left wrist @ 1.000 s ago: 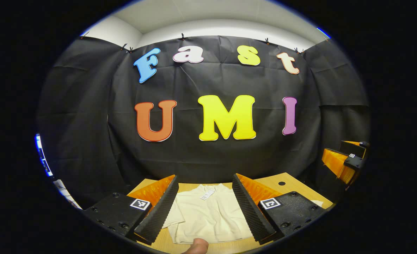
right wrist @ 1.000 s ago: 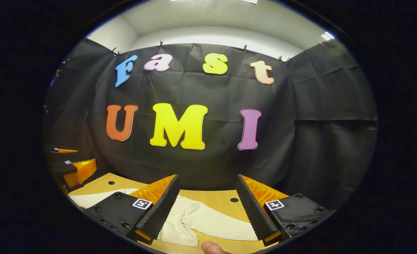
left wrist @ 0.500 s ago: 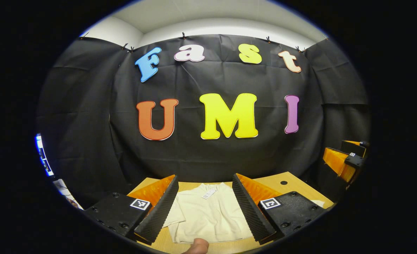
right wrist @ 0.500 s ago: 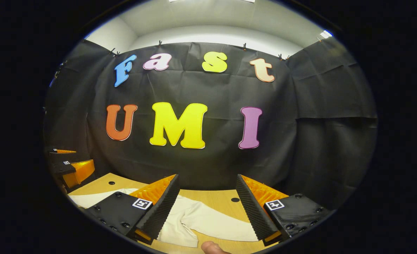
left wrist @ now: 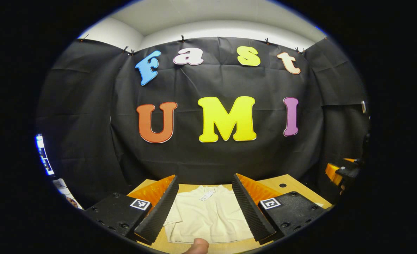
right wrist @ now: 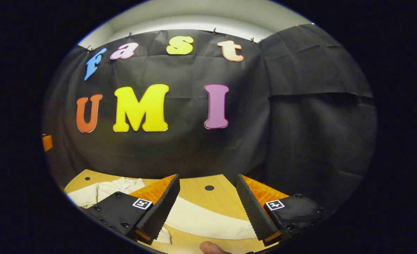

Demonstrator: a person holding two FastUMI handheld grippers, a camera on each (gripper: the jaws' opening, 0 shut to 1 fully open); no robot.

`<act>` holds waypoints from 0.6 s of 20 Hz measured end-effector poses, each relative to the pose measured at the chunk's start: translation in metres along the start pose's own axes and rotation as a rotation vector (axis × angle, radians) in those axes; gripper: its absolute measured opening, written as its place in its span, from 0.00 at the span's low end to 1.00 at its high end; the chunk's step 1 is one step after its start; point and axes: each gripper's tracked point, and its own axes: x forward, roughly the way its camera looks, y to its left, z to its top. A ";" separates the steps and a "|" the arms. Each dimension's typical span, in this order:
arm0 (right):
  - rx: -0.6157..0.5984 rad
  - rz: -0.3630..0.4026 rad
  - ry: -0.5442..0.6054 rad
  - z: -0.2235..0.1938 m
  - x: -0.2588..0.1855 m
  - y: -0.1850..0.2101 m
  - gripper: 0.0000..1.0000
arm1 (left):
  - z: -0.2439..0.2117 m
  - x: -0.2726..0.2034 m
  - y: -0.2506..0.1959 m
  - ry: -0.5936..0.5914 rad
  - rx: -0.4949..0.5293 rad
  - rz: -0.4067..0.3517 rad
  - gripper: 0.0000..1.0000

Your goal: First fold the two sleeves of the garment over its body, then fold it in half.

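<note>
A cream garment [left wrist: 208, 217] lies flat on the wooden table [left wrist: 271, 182], collar and tag at the far end. My left gripper [left wrist: 204, 177] hovers open above it, and the body shows between the two fingers. In the right gripper view the garment's body [right wrist: 104, 190] is at the left, and one sleeve [right wrist: 208, 222] stretches out to the right across the table [right wrist: 194, 192]. My right gripper [right wrist: 207, 177] is open above that sleeve with nothing between its fingers. In the left gripper view, the right gripper [left wrist: 339, 172] is small at the far right edge.
Black cloth walls close in the table at the back and on both sides. A small round hole [right wrist: 209, 187] is in the tabletop beyond the sleeve, and another hole [left wrist: 282, 185] is near the far right corner. A person's fingertip [left wrist: 197, 246] shows at the bottom.
My right gripper has swung to the right, so more of the outstretched sleeve lies between its fingers. In the left gripper view it has dropped lower. The left gripper has barely moved.
</note>
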 end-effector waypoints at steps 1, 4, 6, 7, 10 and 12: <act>0.006 -0.029 0.051 -0.023 0.009 -0.019 1.00 | 0.004 -0.002 -0.003 -0.017 0.015 0.005 0.97; 0.054 -0.119 0.246 -0.105 0.029 -0.079 1.00 | 0.011 -0.007 -0.016 -0.036 0.041 0.019 0.96; 0.108 -0.174 0.379 -0.155 0.039 -0.110 1.00 | 0.010 -0.010 -0.022 -0.026 0.048 0.043 0.97; 0.127 -0.195 0.446 -0.179 0.044 -0.123 1.00 | 0.009 -0.013 -0.024 -0.018 0.052 0.057 0.96; 0.190 -0.231 0.630 -0.243 0.051 -0.149 0.99 | 0.010 -0.019 -0.033 -0.018 0.084 0.101 0.89; 0.241 -0.248 0.722 -0.267 0.052 -0.161 0.98 | 0.013 -0.023 -0.039 -0.029 0.108 0.117 0.97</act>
